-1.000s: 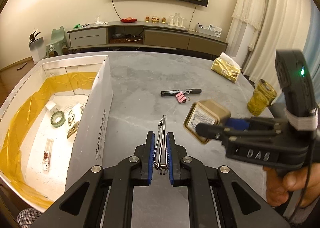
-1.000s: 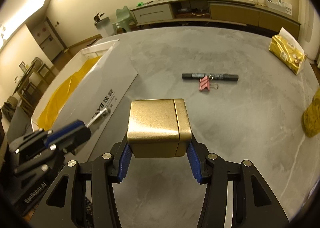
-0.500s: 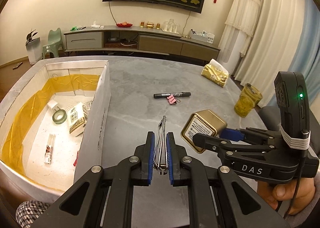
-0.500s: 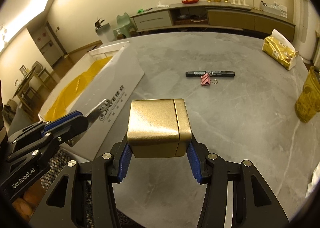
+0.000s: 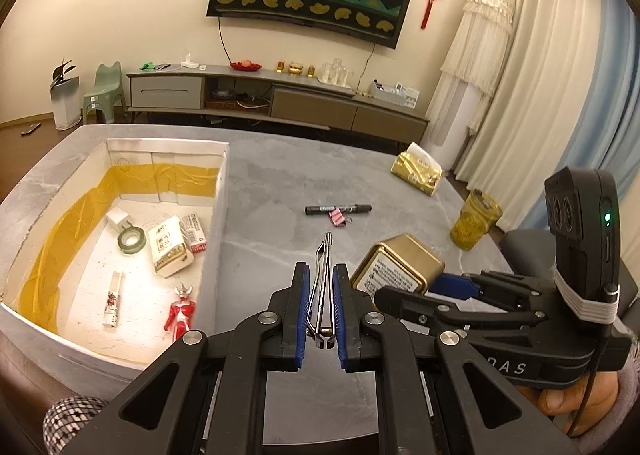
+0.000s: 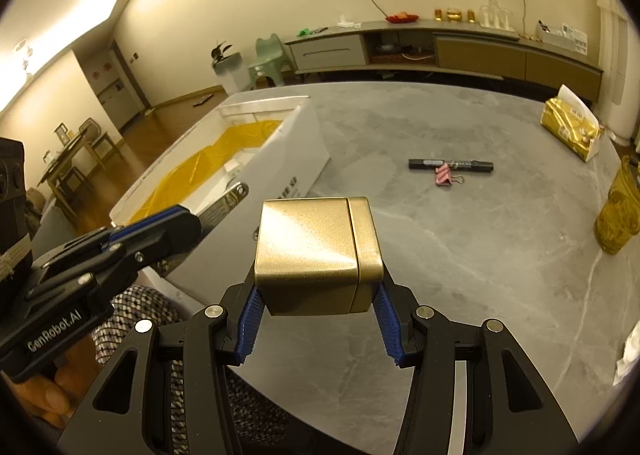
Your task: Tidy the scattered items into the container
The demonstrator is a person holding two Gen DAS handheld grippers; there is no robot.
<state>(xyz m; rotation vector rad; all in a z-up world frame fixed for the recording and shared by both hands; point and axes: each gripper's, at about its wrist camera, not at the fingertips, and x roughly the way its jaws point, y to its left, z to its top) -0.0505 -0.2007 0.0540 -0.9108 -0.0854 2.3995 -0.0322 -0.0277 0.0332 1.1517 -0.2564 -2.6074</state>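
Fingers (image 5: 320,311) pinch tweezers (image 5: 325,275) beside box (image 5: 216,239) wall.

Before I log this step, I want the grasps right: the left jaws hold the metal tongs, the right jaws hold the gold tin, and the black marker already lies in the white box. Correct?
Not quite. The black marker is not in the white box; it lies on the grey table beside the pink binder clip, as the left wrist view shows. The metal tongs and gold tin are held as you say.

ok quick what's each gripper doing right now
left gripper: closed on the metal nail clipper, held above the table.
right gripper: closed on the gold tin, held above the table.
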